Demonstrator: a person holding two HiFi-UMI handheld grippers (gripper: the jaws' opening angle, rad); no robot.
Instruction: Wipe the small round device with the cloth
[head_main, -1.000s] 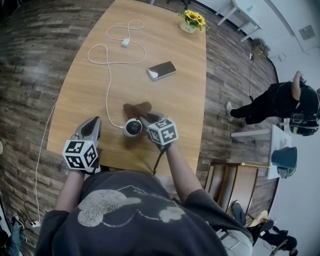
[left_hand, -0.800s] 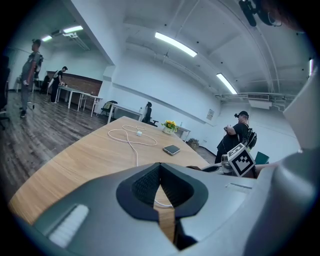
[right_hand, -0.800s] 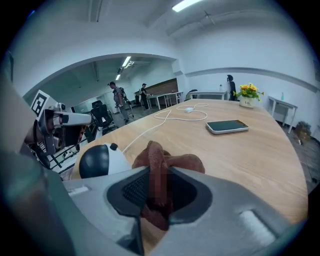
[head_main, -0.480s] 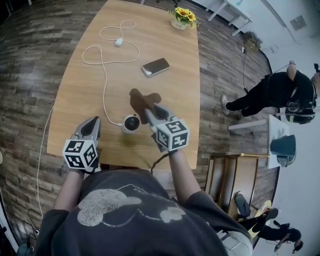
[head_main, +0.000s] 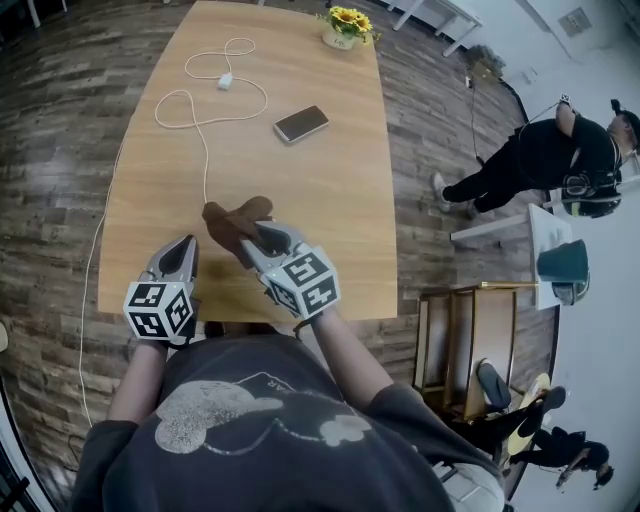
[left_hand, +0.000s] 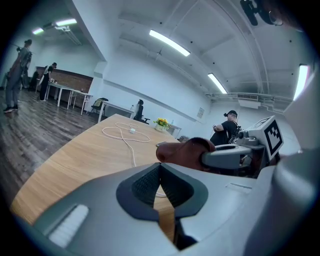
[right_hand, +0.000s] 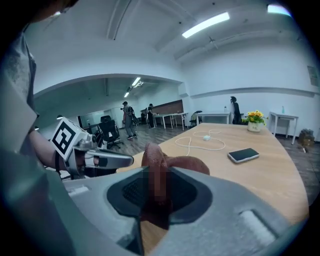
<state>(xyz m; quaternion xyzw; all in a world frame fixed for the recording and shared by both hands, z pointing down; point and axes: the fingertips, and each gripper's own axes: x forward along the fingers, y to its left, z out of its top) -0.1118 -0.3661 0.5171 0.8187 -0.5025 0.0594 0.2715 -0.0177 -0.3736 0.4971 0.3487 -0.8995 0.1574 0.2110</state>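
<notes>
Head view – what's in the right gripper (head_main: 255, 240)?
– The cloth (head_main: 230, 220), clamped tight, over the table's (head_main: 330, 200) near end.
– And the left gripper (head_main: 182, 248)?
– Jaws together, nothing in them, just beside the cloth.
– The device?
– Hidden from every view; the cable (head_main: 204, 170) runs up to the cloth.

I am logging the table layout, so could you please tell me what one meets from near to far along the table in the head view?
brown cloth clamped in the right gripper → phone → white cable's adapter → pot of sunflowers
</notes>
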